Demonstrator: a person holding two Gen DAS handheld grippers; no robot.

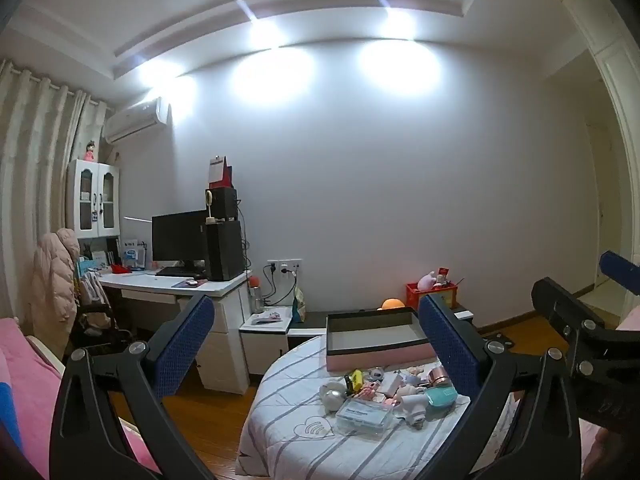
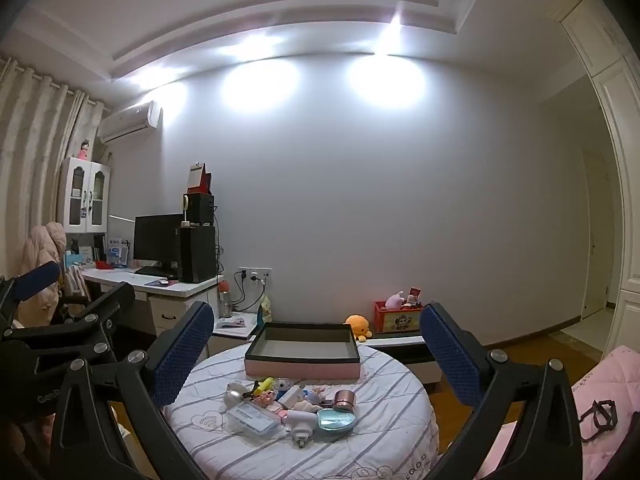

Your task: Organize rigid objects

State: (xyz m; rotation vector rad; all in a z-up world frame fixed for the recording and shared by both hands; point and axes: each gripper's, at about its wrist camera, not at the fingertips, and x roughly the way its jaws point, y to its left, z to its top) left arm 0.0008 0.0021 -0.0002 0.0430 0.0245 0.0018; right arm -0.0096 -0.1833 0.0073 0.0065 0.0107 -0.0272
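A round table with a striped white cloth (image 1: 288,440) (image 2: 392,432) carries a shallow pink box with a dark rim (image 1: 376,356) (image 2: 302,370), which is empty. In front of it lies a heap of small items: a clear plastic case (image 1: 364,416) (image 2: 254,420), a teal oval case (image 1: 442,396) (image 2: 336,420), a rose-gold tin (image 1: 438,376) (image 2: 345,399), a silver ball (image 1: 334,396) (image 2: 234,396) and a white gadget (image 2: 298,420). My left gripper (image 1: 316,320) (image 2: 76,288) and right gripper (image 2: 318,320) (image 1: 588,284) hover level before the table, both open wide with nothing between the fingers.
A desk with a monitor (image 1: 176,240) stands at the left wall, with a low white cabinet (image 1: 264,336) beside it. A red toy box (image 2: 396,316) and an orange plush (image 2: 358,326) sit behind the table. Pink bedding (image 2: 608,384) with glasses (image 2: 598,420) lies on the right.
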